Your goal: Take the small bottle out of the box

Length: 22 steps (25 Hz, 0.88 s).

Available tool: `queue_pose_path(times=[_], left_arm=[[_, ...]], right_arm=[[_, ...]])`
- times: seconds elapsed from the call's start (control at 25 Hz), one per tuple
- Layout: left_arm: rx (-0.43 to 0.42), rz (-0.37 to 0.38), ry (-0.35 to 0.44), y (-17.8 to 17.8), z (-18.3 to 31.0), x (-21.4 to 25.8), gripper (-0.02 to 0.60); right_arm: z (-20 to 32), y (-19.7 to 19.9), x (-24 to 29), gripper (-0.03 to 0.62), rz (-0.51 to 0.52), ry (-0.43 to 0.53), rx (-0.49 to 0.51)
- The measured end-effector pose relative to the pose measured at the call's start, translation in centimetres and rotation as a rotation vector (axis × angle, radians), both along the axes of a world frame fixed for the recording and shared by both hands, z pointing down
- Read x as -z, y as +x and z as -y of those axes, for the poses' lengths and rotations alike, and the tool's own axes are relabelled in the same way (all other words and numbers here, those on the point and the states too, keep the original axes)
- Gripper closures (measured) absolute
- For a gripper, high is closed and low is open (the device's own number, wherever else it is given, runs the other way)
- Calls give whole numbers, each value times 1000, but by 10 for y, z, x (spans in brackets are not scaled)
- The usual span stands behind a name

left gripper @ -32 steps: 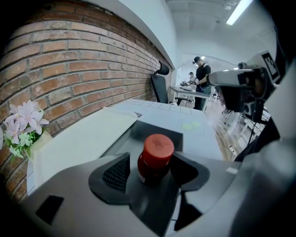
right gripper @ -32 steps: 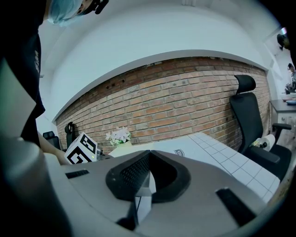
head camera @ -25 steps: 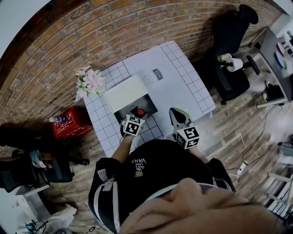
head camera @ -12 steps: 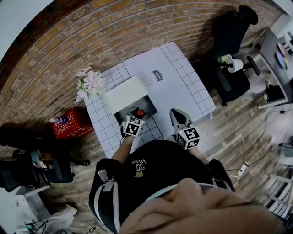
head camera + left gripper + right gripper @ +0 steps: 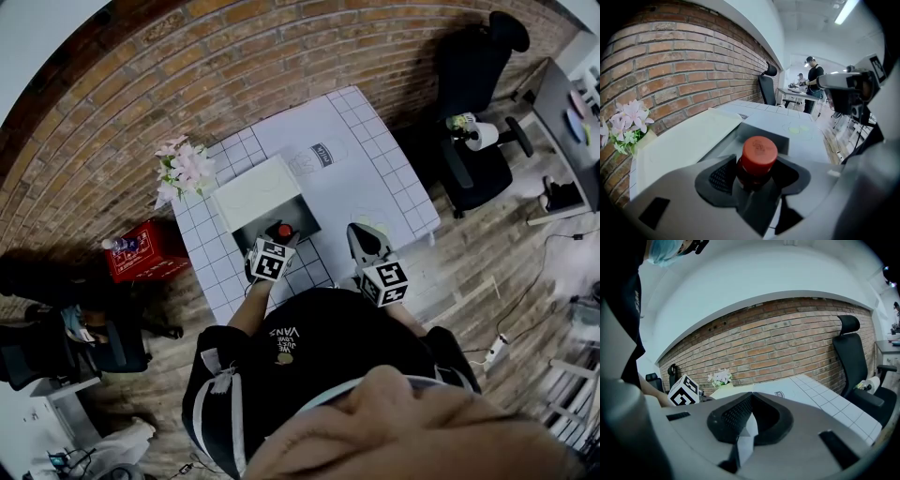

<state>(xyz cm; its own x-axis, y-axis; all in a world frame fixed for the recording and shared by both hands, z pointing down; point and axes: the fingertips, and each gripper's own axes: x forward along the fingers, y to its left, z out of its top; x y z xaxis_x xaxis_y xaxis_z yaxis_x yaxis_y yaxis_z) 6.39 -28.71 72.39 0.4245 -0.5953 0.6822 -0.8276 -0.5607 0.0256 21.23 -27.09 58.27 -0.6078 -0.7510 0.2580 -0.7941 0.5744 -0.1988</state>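
One small dark bottle with a red cap (image 5: 759,157) stands upright inside one open grey box with a white lid (image 5: 255,192), long axis vertical, cap upward. The left gripper (image 5: 278,242) has just been closing its jaws and now clasps the bottle's body. The right gripper (image 5: 750,404) is closed and empty above the white gridded table (image 5: 375,187).

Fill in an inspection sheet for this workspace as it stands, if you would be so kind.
Surface: white gridded table, mostly bare.
Job's things: small bottle, red cap, upright inside the open box.
Clutter: pink flowers at the table's corner.
Grippers: left gripper jaws have just been closing, the bottle between them; right gripper shut, empty.
Cables: power strip on the floor.
Surroundings: brick wall, black chair, red crate.
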Motion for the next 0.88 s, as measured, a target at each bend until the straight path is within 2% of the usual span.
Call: queue_pose_path(times=[0.48, 0.68, 0.88], left_arm=[[104, -29, 96, -4, -1, 47, 353], [141, -36, 129, -12, -7, 67, 353], [191, -80, 157, -22, -16, 82, 353]], right_arm=[[3, 0, -1, 599, 13, -3, 70], [5, -13, 0, 599, 20, 2, 119], [5, -28, 4, 599, 8, 16, 165]])
